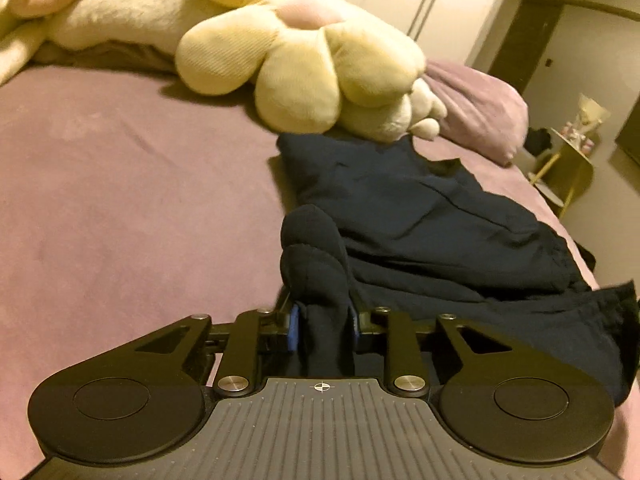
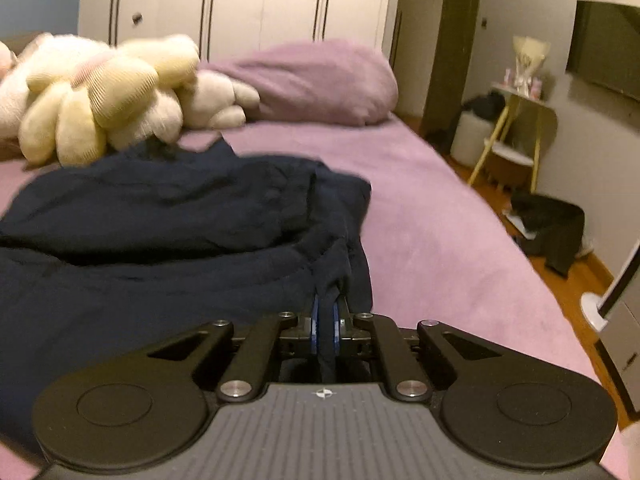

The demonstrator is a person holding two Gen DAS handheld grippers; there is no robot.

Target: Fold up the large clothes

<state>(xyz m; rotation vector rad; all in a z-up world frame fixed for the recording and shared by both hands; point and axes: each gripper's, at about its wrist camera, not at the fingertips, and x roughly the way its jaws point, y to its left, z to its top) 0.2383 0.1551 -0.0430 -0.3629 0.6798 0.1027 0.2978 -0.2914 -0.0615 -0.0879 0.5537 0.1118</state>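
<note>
Both sets of jaws are clamped on cloth. At left, we see the left gripper (image 1: pixel 323 330) pinching a thick bunched fold of the dark navy garment (image 1: pixel 420 216) between its blue pads (image 1: pixel 293 330); the fold bulges up beyond the fingertips. That garment lies rumpled on the mauve bedsheet (image 1: pixel 120 200), its far edge reaching the yellow flower-shaped plush (image 1: pixel 304 60), which sits with other pale soft toys near the head of the bed. A mauve pillow (image 1: pixel 480 108) lies just right of the plush.

At right, we see the right gripper (image 2: pixel 325 330) closed almost fully on a thin edge of the same garment (image 2: pixel 160 208), which spreads to the left of the fingers, while bare sheet (image 2: pixel 440 220) runs to the right. A wardrobe (image 2: pixel 240 4) and a small yellow side table (image 2: pixel 520 120) stand farther off.

We judge the step in hand to be lifting two gripped points so that the garment can be spread or doubled over. To do it well, we would raise both hands evenly, draw them apart until the cloth between them is taut, and keep the far hem clear of the plush. The left hold is bulky and may take in several layers; we would check that before laying the fold flat.
</note>
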